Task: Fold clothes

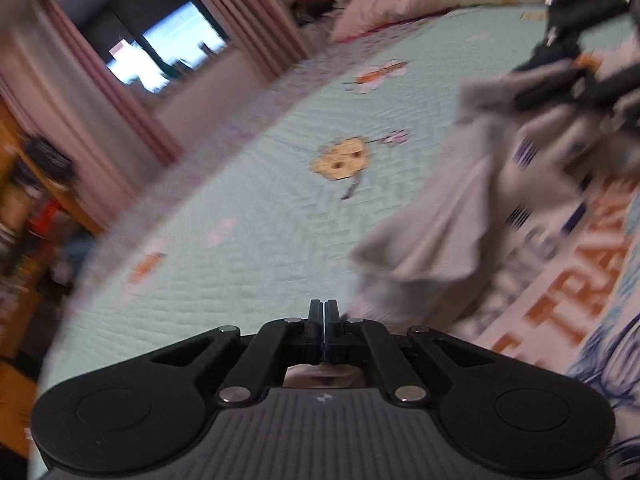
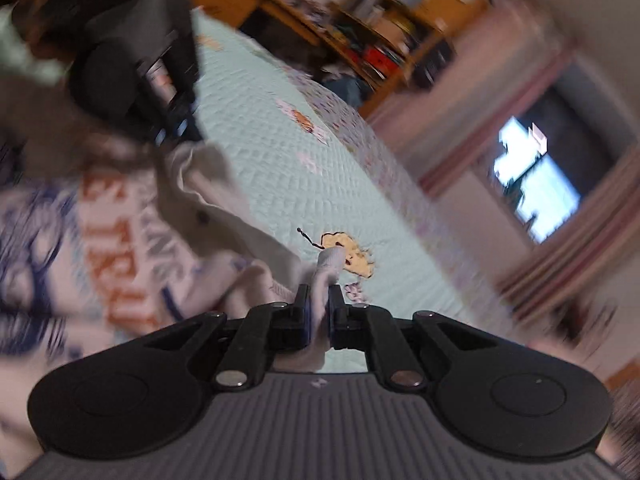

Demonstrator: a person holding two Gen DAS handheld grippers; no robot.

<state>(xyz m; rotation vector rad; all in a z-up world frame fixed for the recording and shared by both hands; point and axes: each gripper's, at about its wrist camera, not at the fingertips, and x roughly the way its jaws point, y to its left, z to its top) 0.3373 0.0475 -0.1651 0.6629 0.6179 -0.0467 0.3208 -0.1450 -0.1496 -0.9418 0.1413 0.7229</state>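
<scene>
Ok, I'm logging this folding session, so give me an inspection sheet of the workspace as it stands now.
Surface: bed with a pale green quilt, cartoon patches on it.
Job's things: white shirt with orange and blue print, rumpled on the quilt.
Clutter: pillow at the bed's far end.
Grippers: left gripper shut, nothing seen between its fingers, beside the shirt; right gripper shut on a fold of the shirt.
Cables: nothing seen.
Surroundings: window with pink curtains, wooden shelves full of things; both views blurred.
</scene>
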